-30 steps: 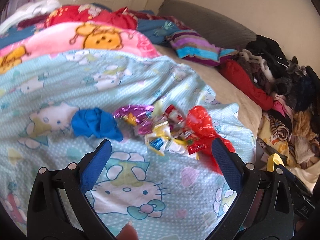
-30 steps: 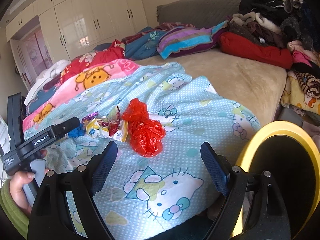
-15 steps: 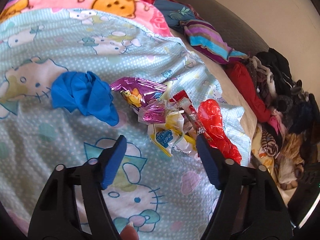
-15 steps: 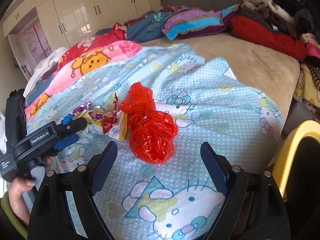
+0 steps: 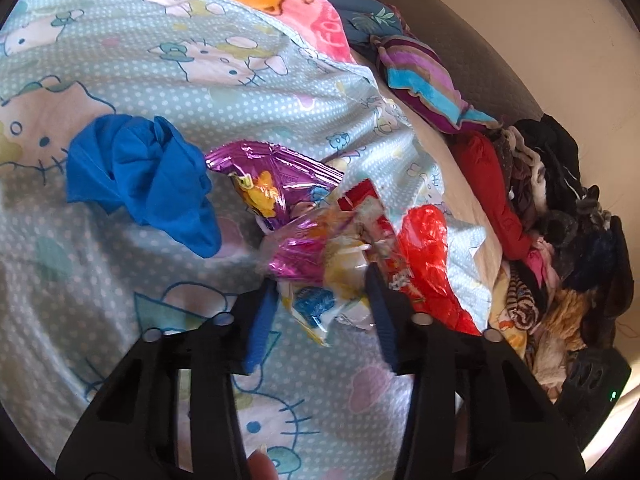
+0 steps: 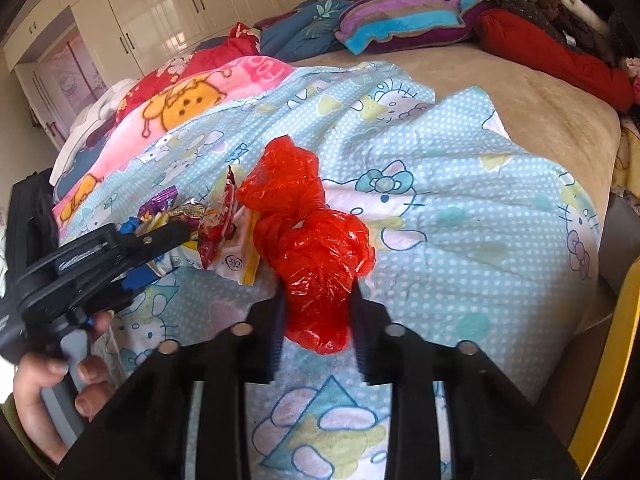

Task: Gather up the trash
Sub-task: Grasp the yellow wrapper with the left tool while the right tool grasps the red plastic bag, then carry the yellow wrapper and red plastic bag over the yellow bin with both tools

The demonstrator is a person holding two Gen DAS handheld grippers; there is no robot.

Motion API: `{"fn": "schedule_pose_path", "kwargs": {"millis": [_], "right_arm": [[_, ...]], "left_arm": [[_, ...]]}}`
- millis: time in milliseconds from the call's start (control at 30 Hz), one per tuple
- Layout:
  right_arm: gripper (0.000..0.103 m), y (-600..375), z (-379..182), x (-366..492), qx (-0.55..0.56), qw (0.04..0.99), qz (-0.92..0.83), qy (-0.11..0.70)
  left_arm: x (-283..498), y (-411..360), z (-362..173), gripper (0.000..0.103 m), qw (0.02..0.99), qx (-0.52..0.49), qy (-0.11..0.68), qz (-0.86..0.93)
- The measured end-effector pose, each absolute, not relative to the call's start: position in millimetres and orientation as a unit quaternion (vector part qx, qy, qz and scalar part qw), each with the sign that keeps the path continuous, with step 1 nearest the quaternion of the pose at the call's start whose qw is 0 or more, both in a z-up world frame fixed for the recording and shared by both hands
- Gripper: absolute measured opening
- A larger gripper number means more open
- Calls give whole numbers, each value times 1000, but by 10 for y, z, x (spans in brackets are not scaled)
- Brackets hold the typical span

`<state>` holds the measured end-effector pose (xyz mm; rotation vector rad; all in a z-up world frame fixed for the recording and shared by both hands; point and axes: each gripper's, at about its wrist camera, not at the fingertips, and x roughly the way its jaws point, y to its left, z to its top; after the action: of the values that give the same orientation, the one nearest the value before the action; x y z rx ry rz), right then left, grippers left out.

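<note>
A heap of snack wrappers (image 5: 320,300) lies on the light blue cartoon sheet (image 5: 120,280). A shiny purple wrapper (image 5: 276,176) lies at its far side. My left gripper (image 5: 321,278) has its jaws closing, and the blue pads squeeze the yellow-and-white wrappers between them. Right of the heap is a crumpled red plastic bag (image 6: 304,216), and my right gripper (image 6: 318,292) is shut on its near end. The right wrist view also shows the left gripper (image 6: 168,252) at the wrappers (image 6: 216,224). A crumpled blue glove (image 5: 148,180) lies loose to the left.
A yellow-rimmed bin (image 6: 624,320) stands at the bed's right edge. A pile of clothes (image 5: 560,220) and a striped pillow (image 5: 424,84) fill the far right of the bed. A pink blanket (image 6: 192,96) lies behind, with white wardrobes (image 6: 180,12) beyond. A hand (image 6: 48,380) holds the left gripper.
Both grippers came down and forward onto the trash. The left jaws narrowed from wide open around the wrappers. The right jaws went from wide open to clamped on the red bag.
</note>
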<state>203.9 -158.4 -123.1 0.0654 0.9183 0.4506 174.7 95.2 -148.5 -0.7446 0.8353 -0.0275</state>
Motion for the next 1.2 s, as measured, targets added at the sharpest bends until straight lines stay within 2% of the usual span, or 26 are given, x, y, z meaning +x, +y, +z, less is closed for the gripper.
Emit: {"fn": "schedule_pose_path", "kwargs": {"millis": [133,567,1200], "right_arm": [[18,-1694,-1185,1933,41,877,208,432],[17,-1992,-961,1642,57,886,207,410],[17,-2258,-667,1362,75,898,207,380]], "left_arm": [[1711,893,-1452,34,851,-341,399,-20],[1443,675,-1292,33,856,-298,418,-60],[1227,443,-859,33,884,-251,383,-92]]}}
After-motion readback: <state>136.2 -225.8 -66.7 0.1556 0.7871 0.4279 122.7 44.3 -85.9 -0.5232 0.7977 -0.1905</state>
